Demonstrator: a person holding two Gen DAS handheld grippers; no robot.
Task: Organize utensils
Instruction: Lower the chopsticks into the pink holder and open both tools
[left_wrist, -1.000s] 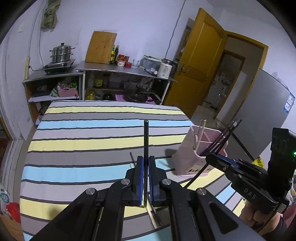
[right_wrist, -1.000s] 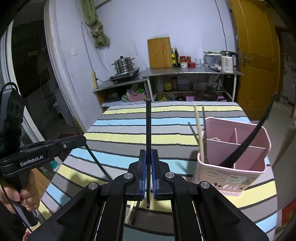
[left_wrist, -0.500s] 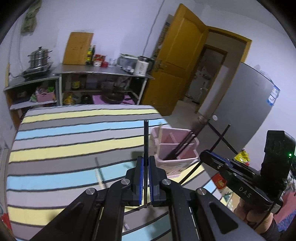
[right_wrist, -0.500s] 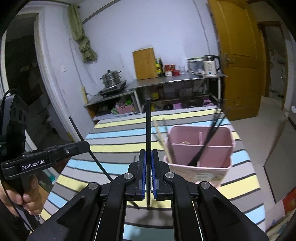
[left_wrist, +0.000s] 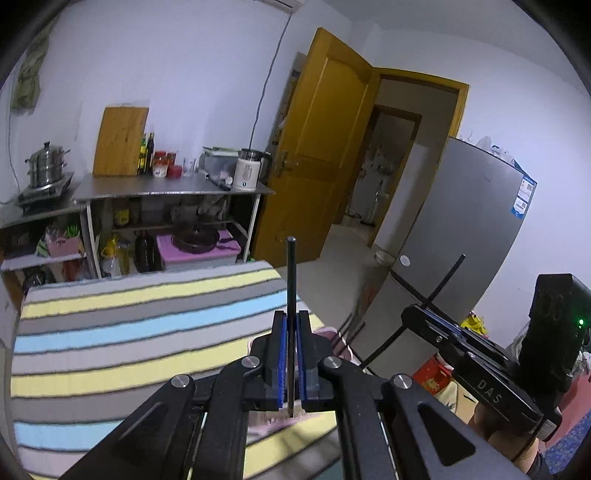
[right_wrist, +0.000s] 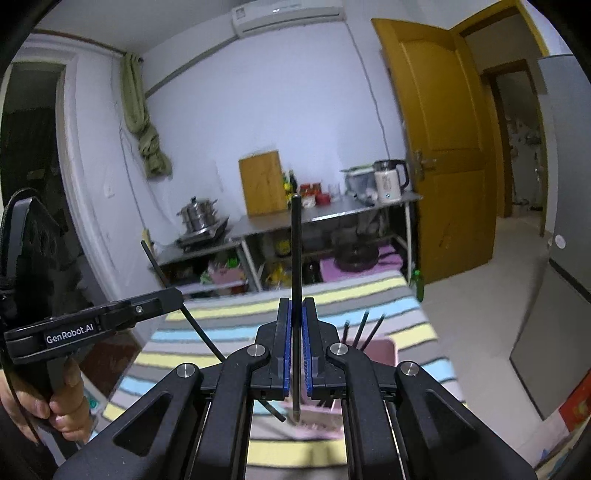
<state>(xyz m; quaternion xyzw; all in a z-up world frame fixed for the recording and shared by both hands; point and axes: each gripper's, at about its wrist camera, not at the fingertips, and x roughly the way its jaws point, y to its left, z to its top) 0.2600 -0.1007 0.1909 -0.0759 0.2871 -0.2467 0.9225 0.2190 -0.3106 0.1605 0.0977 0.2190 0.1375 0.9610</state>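
My left gripper (left_wrist: 290, 321) is shut on a black chopstick (left_wrist: 291, 273) that stands upright between its blue pads. My right gripper (right_wrist: 296, 306) is shut the same way on a second black chopstick (right_wrist: 296, 251). Both hang above the pink utensil holder (right_wrist: 386, 350), which is mostly hidden behind the fingers; several black chopsticks (right_wrist: 364, 328) lean out of it. In the left wrist view only the holder's edge (left_wrist: 341, 349) shows, and the right gripper (left_wrist: 412, 315) is at the right with its stick slanting. The left gripper (right_wrist: 173, 295) appears at the left of the right wrist view.
A striped cloth (left_wrist: 129, 332) covers the table. Behind it stand metal shelves (left_wrist: 173, 190) with a steamer pot, a cutting board and a kettle. A yellow door (left_wrist: 321, 147) is open, a grey fridge (left_wrist: 469, 229) is at the right, and a green bottle (right_wrist: 417, 282) is on the floor.
Both grippers have risen and moved over the pink holder, each still holding its chopstick. The holder, earlier in plain view ahead, now lies low behind the fingers.
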